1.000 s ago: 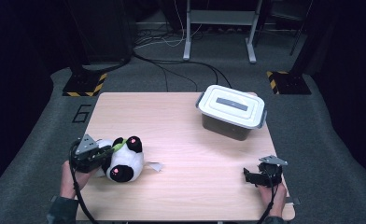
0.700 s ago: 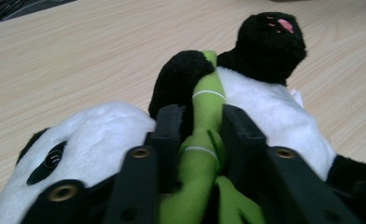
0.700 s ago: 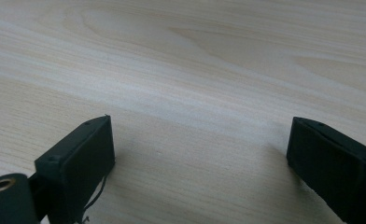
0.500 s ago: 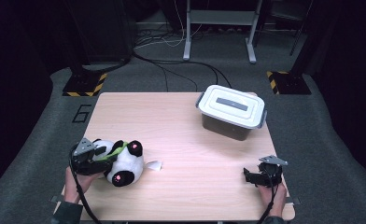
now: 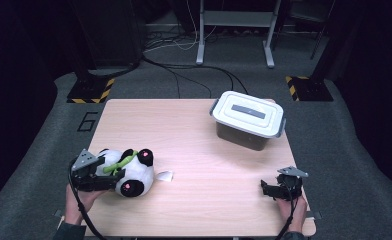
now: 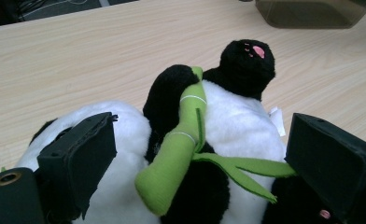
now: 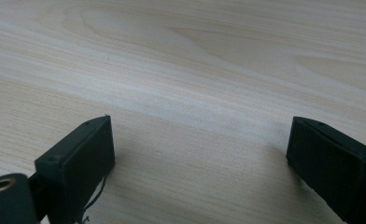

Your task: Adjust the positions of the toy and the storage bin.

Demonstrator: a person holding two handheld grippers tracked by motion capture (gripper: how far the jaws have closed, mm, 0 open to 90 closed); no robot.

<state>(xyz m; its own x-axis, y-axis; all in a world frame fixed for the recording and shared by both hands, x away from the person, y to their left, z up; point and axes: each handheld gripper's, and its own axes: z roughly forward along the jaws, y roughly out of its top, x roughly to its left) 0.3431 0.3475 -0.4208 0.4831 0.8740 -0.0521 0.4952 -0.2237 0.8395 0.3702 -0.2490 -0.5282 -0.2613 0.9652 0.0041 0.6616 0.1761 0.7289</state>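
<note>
A black-and-white panda plush (image 5: 130, 174) with a green bamboo stalk (image 6: 181, 149) lies on its side near the table's front left. My left gripper (image 5: 109, 176) points at it from the left. Its jaws have just been opening, and in the left gripper view (image 6: 204, 135) they stand wide on either side of the plush body without squeezing it. My right gripper (image 5: 266, 190) rests low at the front right of the table. In its own view (image 7: 200, 140) the jaws are spread open over bare wood with nothing between them.
A grey plastic box with a clipped white lid (image 5: 248, 117) stands at the back right of the wooden table (image 5: 184, 130). A small white tag (image 5: 164, 176) sticks out beside the panda. Dark floor, cables and stand legs lie beyond the table.
The left jaws have opened and let go of the panda, and that gripper has drawn back a little toward the front left. The right gripper has kept still.
</note>
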